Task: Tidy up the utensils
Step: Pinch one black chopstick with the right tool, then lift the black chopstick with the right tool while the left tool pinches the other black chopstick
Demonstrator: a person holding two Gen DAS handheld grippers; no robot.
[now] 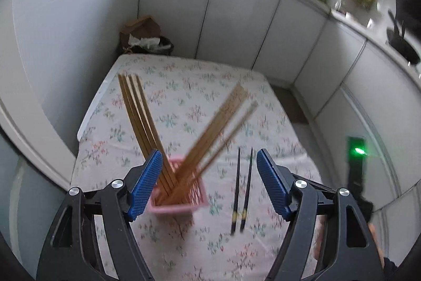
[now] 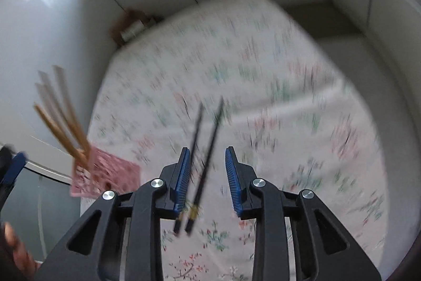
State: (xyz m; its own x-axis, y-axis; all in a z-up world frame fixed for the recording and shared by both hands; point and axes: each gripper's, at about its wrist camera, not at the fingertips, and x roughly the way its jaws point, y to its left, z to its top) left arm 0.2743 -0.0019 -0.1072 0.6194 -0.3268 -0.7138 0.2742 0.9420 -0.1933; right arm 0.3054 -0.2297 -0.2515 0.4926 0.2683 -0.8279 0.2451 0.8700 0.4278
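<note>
A pink slotted holder (image 1: 181, 198) stands on the flowered tablecloth (image 1: 184, 96) with several wooden chopsticks (image 1: 136, 117) leaning out of it to both sides. My left gripper (image 1: 208, 167) is open above the holder, empty. A pair of black chopsticks (image 1: 242, 191) lies flat on the cloth to the right of the holder. In the right wrist view the black chopsticks (image 2: 202, 167) lie between my right gripper's (image 2: 208, 165) open jaws, nearer the left pad (image 2: 183, 178). The pink holder (image 2: 105, 175) and wooden chopsticks (image 2: 60, 117) are at the left. The view is motion-blurred.
White cabinet fronts (image 1: 236, 17) run behind and to the right of the table. A brown paper bag with rubbish (image 1: 144, 36) stands in the corner behind the table. A device with a green light (image 1: 356, 149) is at the right.
</note>
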